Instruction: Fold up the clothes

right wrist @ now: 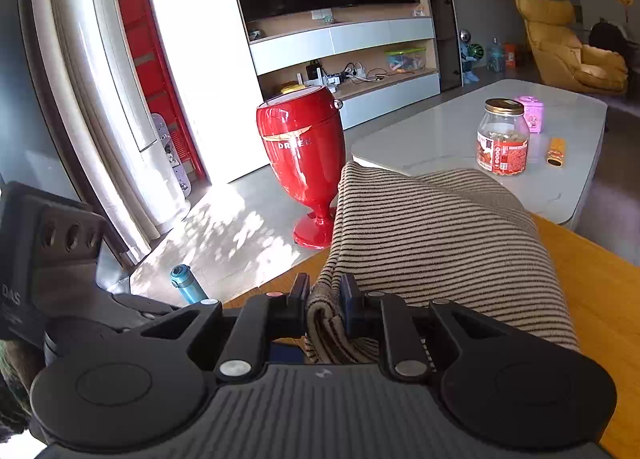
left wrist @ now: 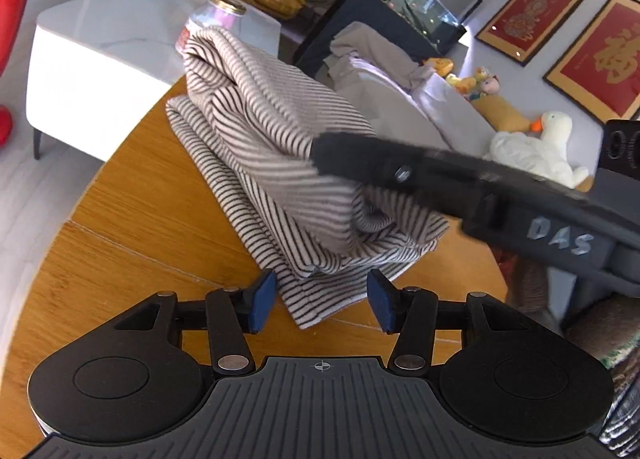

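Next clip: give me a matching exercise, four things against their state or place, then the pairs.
1. left tongs
2. right tongs
3. striped garment
4. jar

a. on the white table
b. partly folded on the wooden table
c. open, nothing pinched
d. shut on striped cloth

Pairs: 1-c, 2-d, 3-b, 4-a

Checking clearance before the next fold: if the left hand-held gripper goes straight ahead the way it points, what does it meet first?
Most likely the near corner of the striped garment, which lies between the open pads of the left hand-held gripper; depth is uncertain.
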The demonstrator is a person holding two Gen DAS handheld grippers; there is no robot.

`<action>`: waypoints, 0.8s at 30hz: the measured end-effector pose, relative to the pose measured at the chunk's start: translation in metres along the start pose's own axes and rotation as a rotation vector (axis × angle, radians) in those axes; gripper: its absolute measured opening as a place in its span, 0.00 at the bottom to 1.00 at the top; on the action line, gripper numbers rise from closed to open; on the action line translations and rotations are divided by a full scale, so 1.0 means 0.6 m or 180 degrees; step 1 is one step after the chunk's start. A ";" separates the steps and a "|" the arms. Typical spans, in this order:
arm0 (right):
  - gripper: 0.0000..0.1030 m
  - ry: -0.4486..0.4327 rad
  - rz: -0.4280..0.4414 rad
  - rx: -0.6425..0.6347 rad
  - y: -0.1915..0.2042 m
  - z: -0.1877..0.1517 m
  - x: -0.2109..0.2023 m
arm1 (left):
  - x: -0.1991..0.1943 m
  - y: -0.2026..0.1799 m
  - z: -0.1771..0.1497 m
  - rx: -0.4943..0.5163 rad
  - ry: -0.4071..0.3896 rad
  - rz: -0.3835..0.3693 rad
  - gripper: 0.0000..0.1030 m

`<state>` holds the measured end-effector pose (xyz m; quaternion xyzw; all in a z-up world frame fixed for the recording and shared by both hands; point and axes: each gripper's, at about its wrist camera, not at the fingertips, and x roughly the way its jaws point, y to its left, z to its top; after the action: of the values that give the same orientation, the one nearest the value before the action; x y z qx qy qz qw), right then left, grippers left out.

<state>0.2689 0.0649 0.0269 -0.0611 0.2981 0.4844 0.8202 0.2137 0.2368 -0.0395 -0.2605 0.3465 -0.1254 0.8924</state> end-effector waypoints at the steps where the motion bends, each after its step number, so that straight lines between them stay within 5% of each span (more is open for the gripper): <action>1: 0.16 -0.0034 -0.0046 -0.0084 0.007 -0.008 -0.001 | -0.013 0.002 -0.003 0.0040 -0.0015 0.0065 0.64; 7: 0.23 -0.0147 -0.0486 -0.0953 0.082 -0.049 0.021 | -0.094 0.037 0.015 -0.0225 -0.0355 0.0377 0.66; 12: 0.34 -0.0172 -0.0669 -0.1304 0.118 -0.067 0.034 | -0.103 -0.005 0.080 -0.0147 -0.0645 0.0073 0.67; 17: 0.39 -0.0166 -0.0522 -0.1053 0.085 -0.039 -0.018 | 0.001 -0.047 0.148 0.0055 -0.0367 0.0000 0.66; 19: 0.56 -0.0222 -0.0465 -0.0819 0.052 -0.025 -0.064 | 0.038 -0.042 0.152 0.0127 -0.0239 0.0156 0.64; 21: 0.82 -0.0318 -0.0481 -0.0509 0.009 -0.013 -0.101 | 0.051 -0.037 0.144 0.0204 -0.0220 0.0197 0.64; 24: 0.88 -0.0334 -0.0483 0.0093 -0.075 0.002 -0.115 | 0.050 -0.031 0.135 0.0242 -0.0261 0.0156 0.64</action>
<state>0.2826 -0.0104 0.0573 -0.0460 0.2562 0.4190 0.8699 0.2900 0.2399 0.0047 -0.2229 0.3109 -0.1058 0.9179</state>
